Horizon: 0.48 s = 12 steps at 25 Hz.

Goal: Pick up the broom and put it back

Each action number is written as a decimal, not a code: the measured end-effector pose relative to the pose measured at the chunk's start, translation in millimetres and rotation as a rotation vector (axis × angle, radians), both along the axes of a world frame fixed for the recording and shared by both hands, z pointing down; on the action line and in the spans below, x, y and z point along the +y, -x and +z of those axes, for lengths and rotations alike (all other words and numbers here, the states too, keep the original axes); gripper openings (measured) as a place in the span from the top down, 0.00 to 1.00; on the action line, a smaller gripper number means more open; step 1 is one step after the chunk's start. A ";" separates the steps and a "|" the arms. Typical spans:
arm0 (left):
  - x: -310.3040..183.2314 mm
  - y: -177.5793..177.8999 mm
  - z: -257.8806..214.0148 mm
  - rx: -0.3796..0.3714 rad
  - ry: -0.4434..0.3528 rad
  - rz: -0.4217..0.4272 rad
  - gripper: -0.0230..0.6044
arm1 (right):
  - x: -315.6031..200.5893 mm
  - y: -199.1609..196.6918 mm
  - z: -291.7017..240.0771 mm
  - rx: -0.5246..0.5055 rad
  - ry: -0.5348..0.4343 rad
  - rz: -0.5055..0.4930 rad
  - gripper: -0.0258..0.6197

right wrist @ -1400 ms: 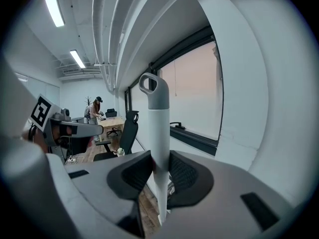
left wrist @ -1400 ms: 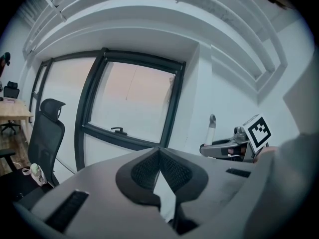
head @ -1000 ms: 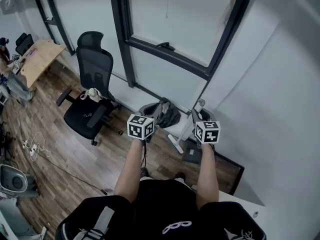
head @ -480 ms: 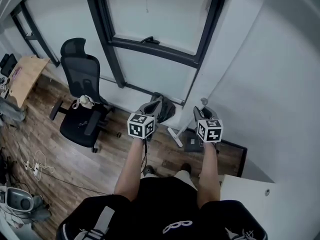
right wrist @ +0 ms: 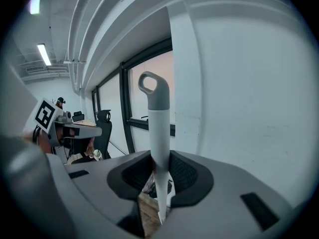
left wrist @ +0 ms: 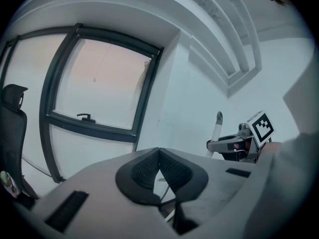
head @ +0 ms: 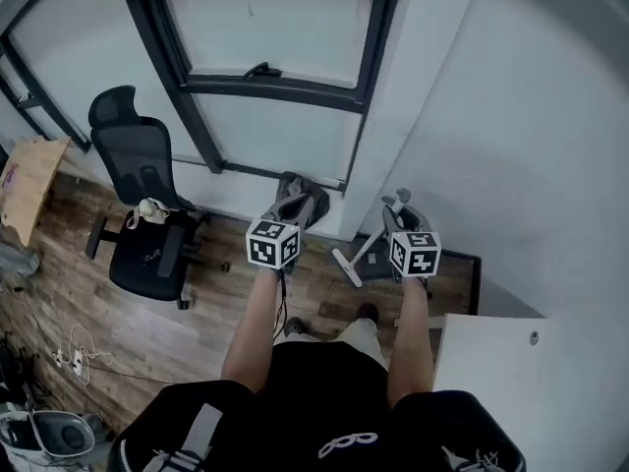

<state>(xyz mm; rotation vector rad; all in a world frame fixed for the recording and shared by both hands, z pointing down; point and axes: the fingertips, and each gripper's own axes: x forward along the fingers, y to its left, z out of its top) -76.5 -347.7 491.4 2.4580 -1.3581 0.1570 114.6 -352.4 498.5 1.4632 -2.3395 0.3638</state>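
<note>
Around you: a black office chair (head: pixel 147 234) stands on the wood floor (head: pixel 147 342) to your left, below a dark-framed window (head: pixel 275 87). A wooden desk (head: pixel 25 180) shows at the far left edge, and cables (head: pixel 79 352) lie on the floor near it. A dark bundle (head: pixel 316 205) sits at the foot of the wall under the window, just beyond your left gripper (left wrist: pixel 158 154). A white tabletop (head: pixel 486 357) corner is close at your right side. A plain white wall (head: pixel 521 136) fills the right.

Nothing stands between the two grippers. The chair is well apart from both.

The broom (right wrist: pixel 158 128) is in the corner where the window wall meets the white wall. It is tilted, with its lower end down by the floor between your arms and its grey loop top up by your right gripper (right wrist: pixel 159 171).

Right gripper: the jaws are partly open and clamped on the broom's white handle. The pads press it from both sides, and the grey loop end sticks up past the jaws.

Left gripper: the jaws are closed, the pad tips meet, and there is nothing between them. It touches nothing and is held level beside the right gripper, clear of the broom.
</note>
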 end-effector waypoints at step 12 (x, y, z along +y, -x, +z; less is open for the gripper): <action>7.1 -66.1 18.2 0.005 0.021 0.184 0.93 | 44.6 -70.3 25.6 0.008 0.047 0.193 0.78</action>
